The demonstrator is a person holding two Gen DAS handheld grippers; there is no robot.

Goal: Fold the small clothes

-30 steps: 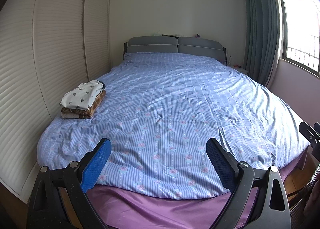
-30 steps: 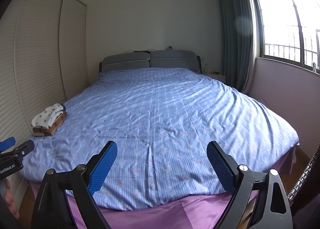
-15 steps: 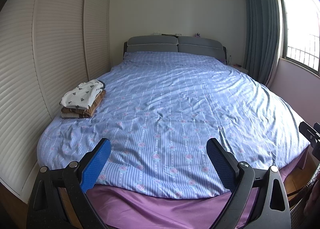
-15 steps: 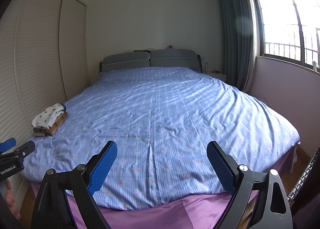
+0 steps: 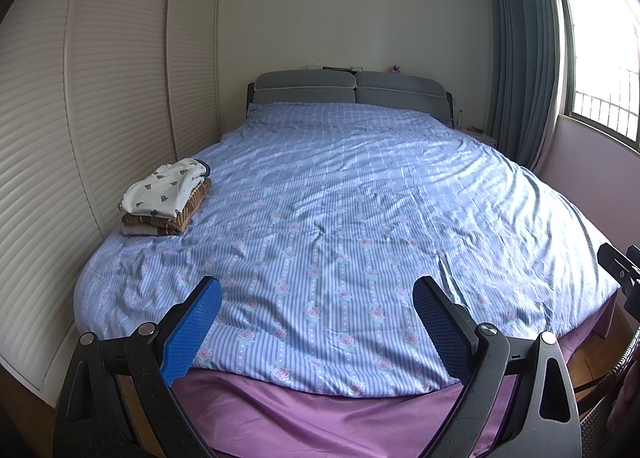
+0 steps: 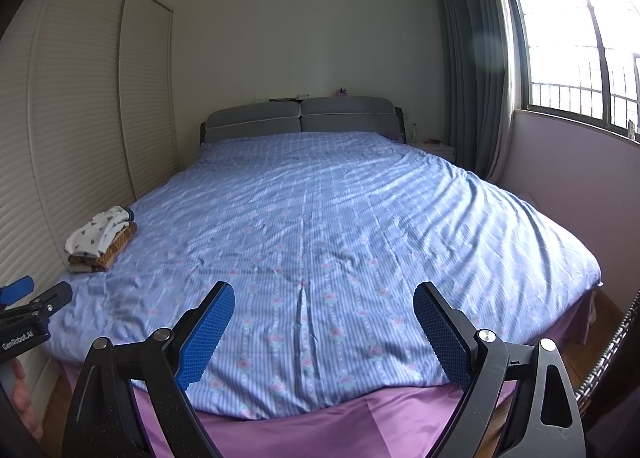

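A small stack of folded clothes (image 5: 166,198), a white printed piece on top of brown striped ones, lies on the left side of the bed; it also shows in the right wrist view (image 6: 100,244). My left gripper (image 5: 316,298) is open and empty above the bed's foot edge. My right gripper (image 6: 324,302) is open and empty at the foot too, to the right of the left one. The left gripper's side shows at the right wrist view's left edge (image 6: 28,314).
The bed is covered by a blue striped floral duvet (image 5: 360,194) over a purple sheet (image 5: 320,414). A louvred wardrobe (image 5: 80,98) stands close on the left. A grey headboard (image 5: 348,88), curtains (image 5: 520,70) and a window (image 6: 580,46) are beyond.
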